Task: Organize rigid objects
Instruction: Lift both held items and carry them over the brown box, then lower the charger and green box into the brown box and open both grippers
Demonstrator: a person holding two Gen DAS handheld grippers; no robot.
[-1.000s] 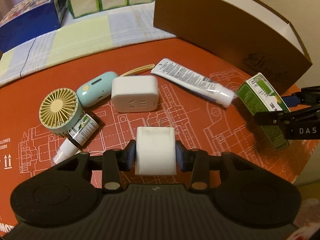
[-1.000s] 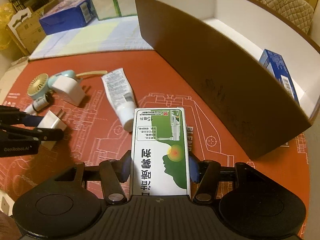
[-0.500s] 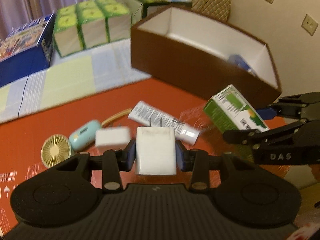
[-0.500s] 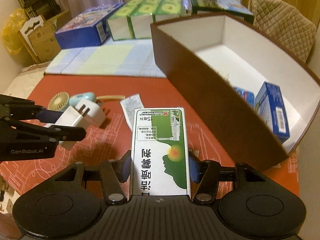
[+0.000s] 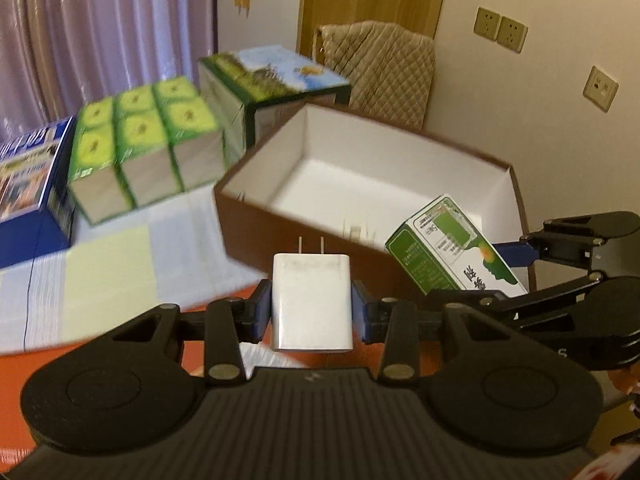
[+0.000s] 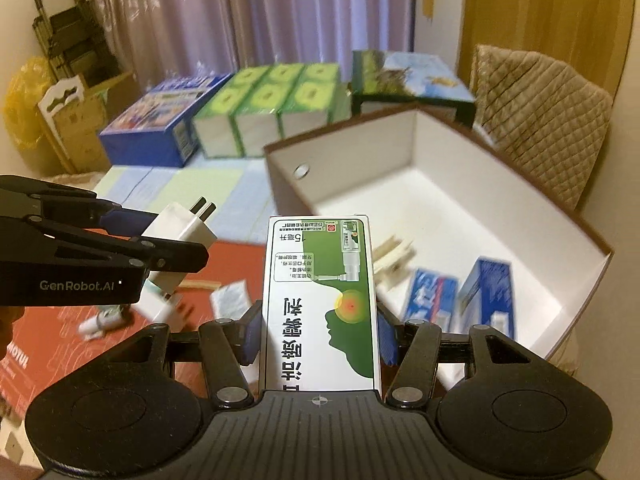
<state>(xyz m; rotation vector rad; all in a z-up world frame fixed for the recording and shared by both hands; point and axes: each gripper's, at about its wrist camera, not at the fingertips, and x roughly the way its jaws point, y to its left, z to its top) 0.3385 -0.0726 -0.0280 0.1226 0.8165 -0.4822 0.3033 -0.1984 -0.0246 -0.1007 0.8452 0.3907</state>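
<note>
A curtained room with stacked cartons along the back, and in front of them the red mat on the table, where the sorting is plainly only partway through. The big brown box stands open beside the mat, white inside, and it already holds a few things — two blue packets leaning against its near wall and a pale clip-like piece, too blurred to name. Both hands are loaded and up near the box's rim. The right gripper is pinching a green-and-white medicine carton by its long sides, held just short of the box's near wall. The left gripper is clamped on a white plug adapter, prongs pointing forward toward the box, beside the other hand's carton. So two more items look set to go in — but neither is over the opening yet. Left on the mat, as far as the right wrist view shows: a small white bottle, the end of a tube and a blurred whitish block under the left gripper.
</note>
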